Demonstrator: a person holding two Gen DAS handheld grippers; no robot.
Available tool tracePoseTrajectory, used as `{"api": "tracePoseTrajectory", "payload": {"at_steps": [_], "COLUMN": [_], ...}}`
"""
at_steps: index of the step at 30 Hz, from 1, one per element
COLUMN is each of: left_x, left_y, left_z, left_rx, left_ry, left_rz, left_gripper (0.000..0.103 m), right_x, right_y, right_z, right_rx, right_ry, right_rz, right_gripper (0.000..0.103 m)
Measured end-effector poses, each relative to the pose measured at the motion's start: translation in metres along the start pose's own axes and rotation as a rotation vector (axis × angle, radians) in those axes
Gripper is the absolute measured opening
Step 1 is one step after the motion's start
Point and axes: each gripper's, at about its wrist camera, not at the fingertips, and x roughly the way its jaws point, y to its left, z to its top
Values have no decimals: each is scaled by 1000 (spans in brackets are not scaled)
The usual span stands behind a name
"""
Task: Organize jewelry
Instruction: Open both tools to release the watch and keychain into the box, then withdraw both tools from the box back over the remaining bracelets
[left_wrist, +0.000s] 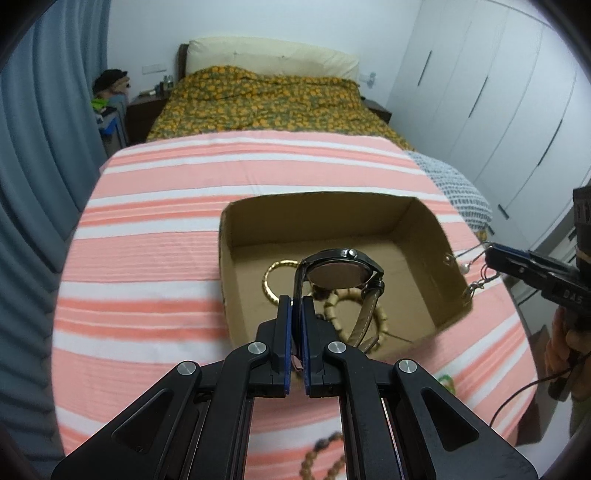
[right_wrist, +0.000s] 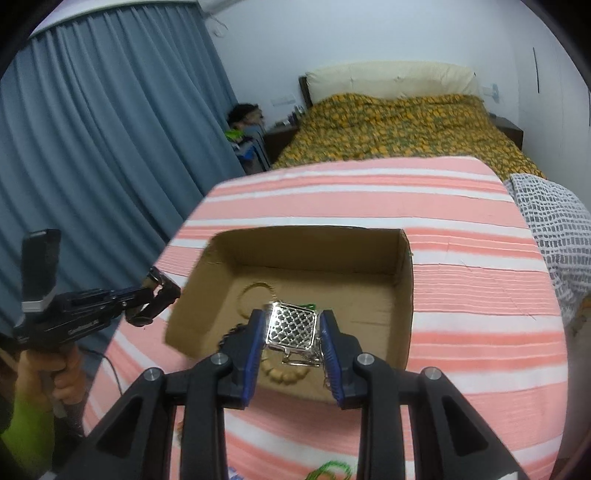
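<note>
In the left wrist view, a wristwatch is pinched by its strap in the left tongs above an open cardboard box on the striped bench. A gold bangle is seen inside.

In the right wrist view, a silver filigree pendant is clamped between the right tongs over the same box.
</note>
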Motion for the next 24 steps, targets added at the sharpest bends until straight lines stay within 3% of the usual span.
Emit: {"api": "tracePoseTrajectory", "payload": {"at_steps": [14, 15, 17, 18, 19, 24], "left_x": [62, 64, 62, 61, 56, 19], "left_y": [-25, -26, -26, -23, -21, -17], "left_z": [19, 20, 21, 23, 23, 10], "left_rx": [29, 28, 18, 9, -1, 6], "left_ry": [80, 76, 63, 56, 38, -23], "left_rz": [11, 10, 28, 37, 44, 65], "left_gripper": [6, 11, 37, 60, 72, 84], "right_x": [62, 63, 60, 57, 50, 27], "right_y": [-21, -21, -17, -14, -12, -6], "right_z": [24, 25, 24, 24, 22, 18], "right_rx": [29, 25, 20, 20, 19, 5], "right_ry": [118, 113, 94, 84, 59, 4], "right_rz": [-118, -117, -96, -91, -89, -84], "right_gripper": [33, 33, 50, 53, 53, 53]}}
